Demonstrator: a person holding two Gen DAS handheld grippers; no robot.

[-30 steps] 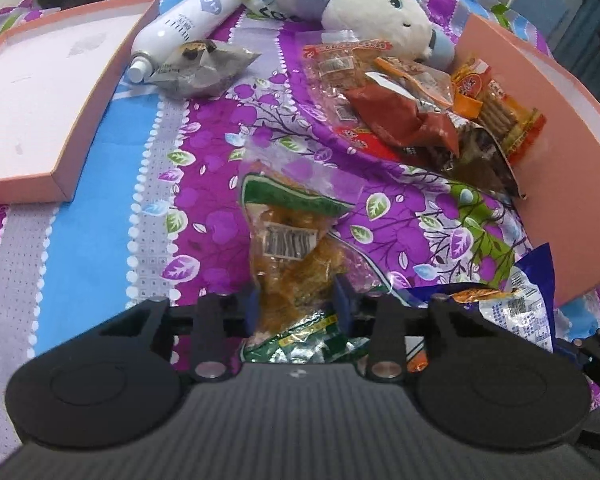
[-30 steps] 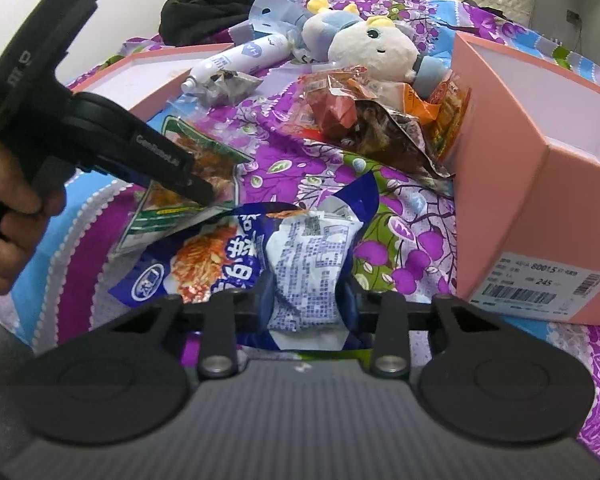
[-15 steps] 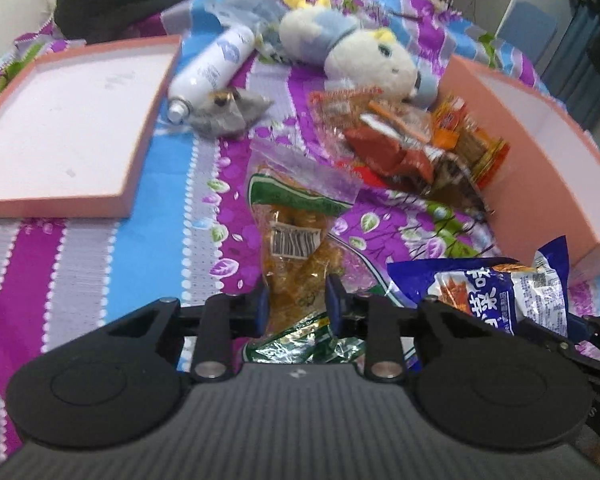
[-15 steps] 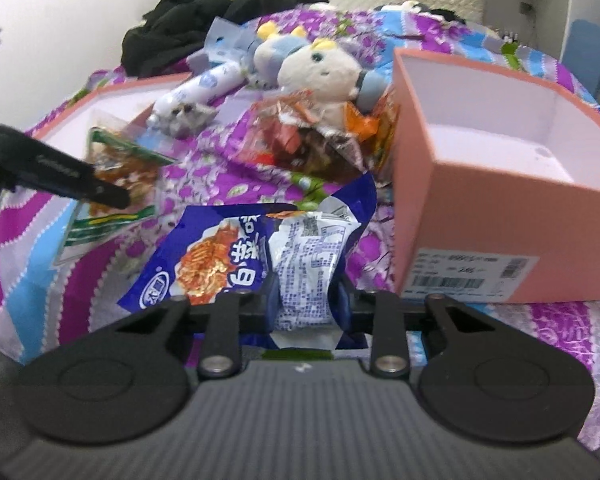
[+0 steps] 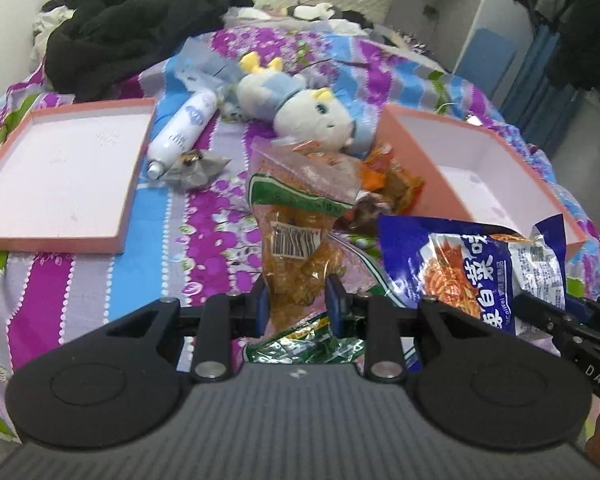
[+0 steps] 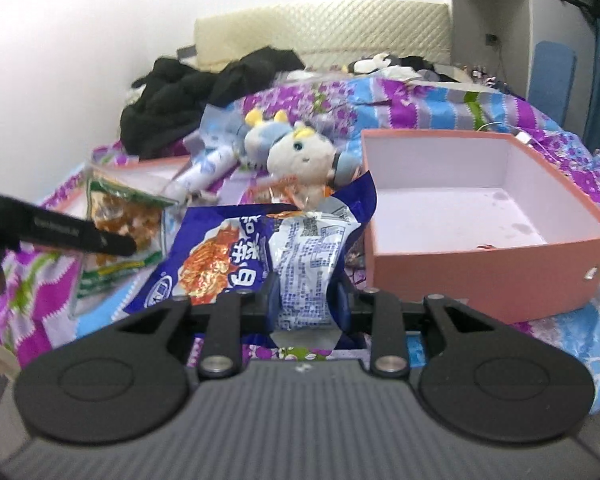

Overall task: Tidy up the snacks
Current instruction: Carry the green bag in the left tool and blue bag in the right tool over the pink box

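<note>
So far you have nothing packed: the open salmon-pink cardboard box with the white lining holds no snack that either view shows, only a few faint marks on its floor. You do have two packets off the purple, blue and white flowered bedspread.

Your left gripper has its fingers drawn narrow and clamped on the lower end of the clear plastic bag of orange-brown snack pieces with a green band. Your right gripper is likewise pinched narrow on the white back panel of the blue and white foil snack packet, which hangs just left of the box's near corner. Both packets are held up beside each other, near the box but not yet over it.

Left to do, by my reading: carry these two in, then gather the heap of red and orange wrapped snacks lying against the box's left wall, and the small crumpled silver wrapper by the white spray bottle. The pink box lid lies upturned at the left, well apart. The white and blue plush toy and the bottle look like no part of the job.

As for writing, the blue packet carries large white Chinese characters, too bent to read surely, and dense small print on its back. The clear bag shows a barcode label. The tool at the left view's edge reads "DAS"; nothing else is legible.
</note>
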